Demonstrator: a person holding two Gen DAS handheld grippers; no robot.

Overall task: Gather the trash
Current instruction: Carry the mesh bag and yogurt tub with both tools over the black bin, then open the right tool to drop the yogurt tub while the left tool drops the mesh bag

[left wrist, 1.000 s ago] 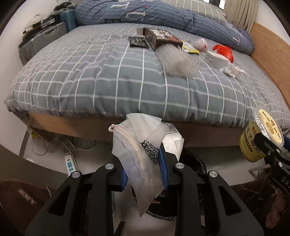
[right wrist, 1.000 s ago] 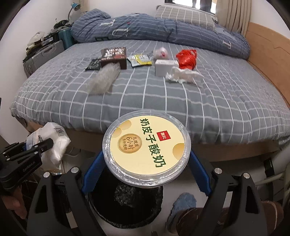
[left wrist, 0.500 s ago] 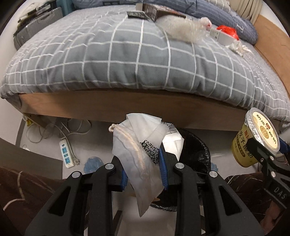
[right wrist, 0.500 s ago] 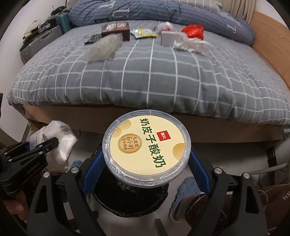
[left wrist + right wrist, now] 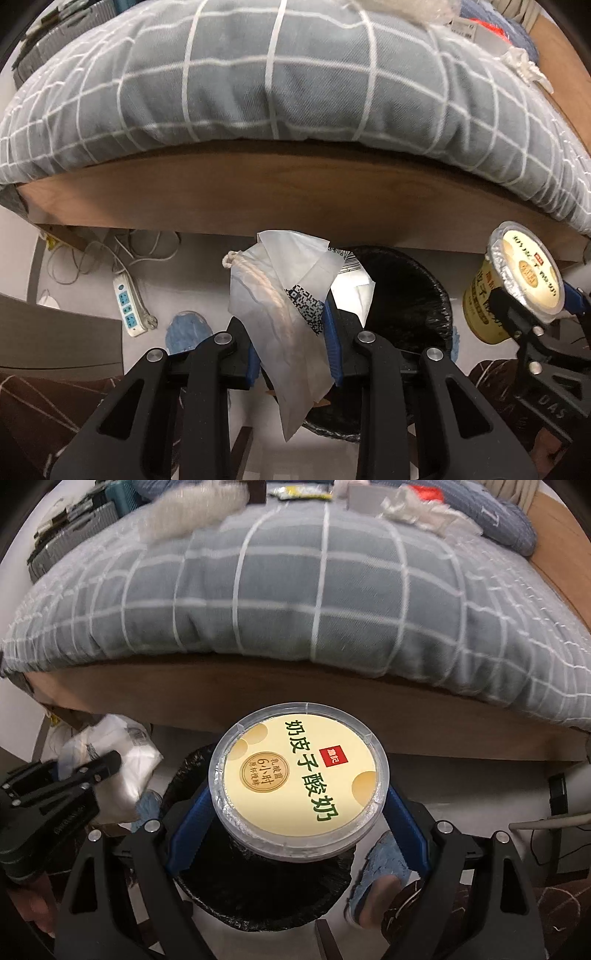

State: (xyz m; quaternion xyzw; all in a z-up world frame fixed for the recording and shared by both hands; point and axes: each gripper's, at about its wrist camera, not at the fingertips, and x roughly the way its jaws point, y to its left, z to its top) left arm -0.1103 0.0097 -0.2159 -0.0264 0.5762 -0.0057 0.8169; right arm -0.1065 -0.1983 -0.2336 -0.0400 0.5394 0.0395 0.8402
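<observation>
Yogurt cup [image 5: 299,775], cream foil lid, green characters, crumpled white wrapper [image 5: 284,317]

Bed [image 5: 280,92] fills upper frame, grey quilt w/ white grid lines, hanging over a brown wood bed frame [image 5: 258,195]. Wood headboard panel [image 5: 554,554] at far right. Blue-grey pillow [image 5: 509,520] by the headboard. Floor [image 5: 207,258] pale, glossy. White power strip [image 5: 129,308] w/ blue sockets lies on floor below bed's left end, tangle of white cables [image 5: 110,254] just behind it. Grey suitcase [image 5: 70,535] beside bed at far left, blurred. Blue slipper [image 5: 380,878] on floor, foot in it. Another blue slipper [image 5: 186,330] near power strip.
</observation>
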